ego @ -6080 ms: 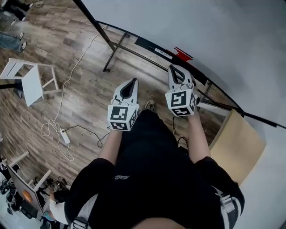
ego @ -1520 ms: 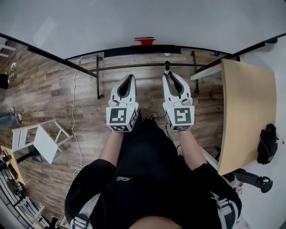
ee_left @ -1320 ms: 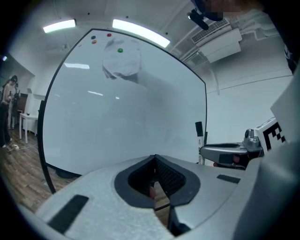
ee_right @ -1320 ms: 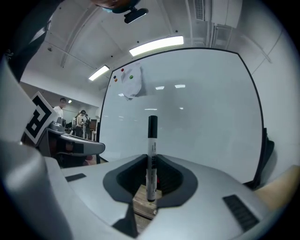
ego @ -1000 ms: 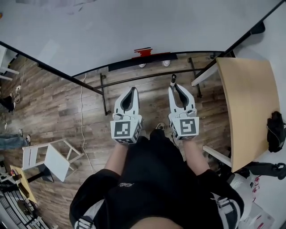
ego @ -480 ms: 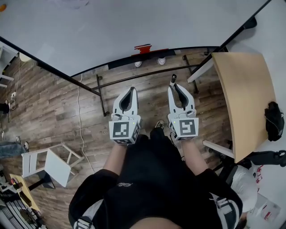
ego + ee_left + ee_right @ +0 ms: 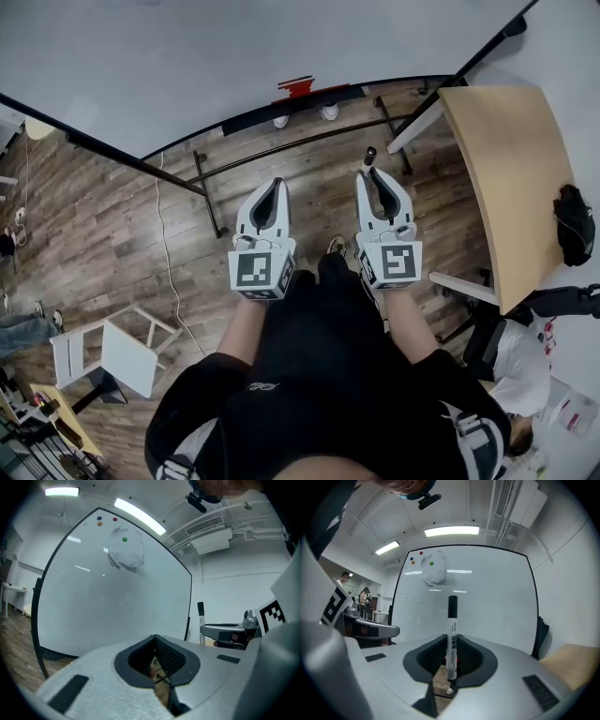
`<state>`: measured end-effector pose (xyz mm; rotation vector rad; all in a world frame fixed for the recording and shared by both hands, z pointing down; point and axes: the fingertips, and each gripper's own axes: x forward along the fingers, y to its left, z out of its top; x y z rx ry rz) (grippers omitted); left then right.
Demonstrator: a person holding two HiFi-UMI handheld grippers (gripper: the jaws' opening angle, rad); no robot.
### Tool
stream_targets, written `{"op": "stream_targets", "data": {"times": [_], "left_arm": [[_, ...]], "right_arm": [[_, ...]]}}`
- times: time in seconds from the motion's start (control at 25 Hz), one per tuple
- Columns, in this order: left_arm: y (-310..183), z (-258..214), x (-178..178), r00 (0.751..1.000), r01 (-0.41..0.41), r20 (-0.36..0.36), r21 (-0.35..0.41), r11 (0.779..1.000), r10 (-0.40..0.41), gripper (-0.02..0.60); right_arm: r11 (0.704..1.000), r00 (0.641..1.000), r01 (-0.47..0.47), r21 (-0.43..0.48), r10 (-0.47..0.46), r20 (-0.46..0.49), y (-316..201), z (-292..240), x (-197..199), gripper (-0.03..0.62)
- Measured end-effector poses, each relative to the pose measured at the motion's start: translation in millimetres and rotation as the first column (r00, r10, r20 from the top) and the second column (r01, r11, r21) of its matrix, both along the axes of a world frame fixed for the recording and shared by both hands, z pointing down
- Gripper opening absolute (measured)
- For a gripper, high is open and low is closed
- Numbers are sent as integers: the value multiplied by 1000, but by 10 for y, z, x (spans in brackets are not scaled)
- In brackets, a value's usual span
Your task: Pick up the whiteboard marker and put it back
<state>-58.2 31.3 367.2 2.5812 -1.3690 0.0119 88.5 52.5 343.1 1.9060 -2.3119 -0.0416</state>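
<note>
Right gripper (image 7: 374,172) right of frame centre, jaws clamped on upright whiteboard marker (image 7: 451,630), black cap protruding past jaw tips, left gripper (image 7: 274,183) alongside, jaws pressed together, nothing between, whiteboard (image 7: 234,56) across upper frame

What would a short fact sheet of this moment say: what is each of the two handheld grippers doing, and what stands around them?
Right gripper: shut on the white whiteboard marker with a black cap, cap end sticking out past the jaws
Left gripper: shut, nothing between its jaws
Ahead: large white whiteboard in a black frame
Red item at the board's lower edge: too small to identify
Right side: light wooden table with a black bag-like object on it
Floor: brown wood planks
</note>
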Motion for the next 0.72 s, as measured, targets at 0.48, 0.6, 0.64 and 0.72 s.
{"op": "stream_targets", "data": {"times": [0.48, 0.6, 0.64, 0.72], "left_arm": [[-303, 204, 441, 999, -40, 10, -28, 999, 41, 6], [-483, 247, 654, 999, -29, 21, -40, 999, 30, 6], [-554, 258, 733, 999, -25, 22, -47, 999, 26, 6], [-686, 271, 909, 1000, -20, 23, -58, 998, 22, 6]], "right_arm": [[998, 998, -56, -13, 56, -17, -278, 134, 563, 52], [999, 999, -35, -15, 34, -13, -491, 174, 773, 52], [999, 1000, -26, -19, 26, -10, -569, 182, 850, 52], [1000, 1000, -10, -25, 10, -7, -715, 185, 1014, 52]]}}
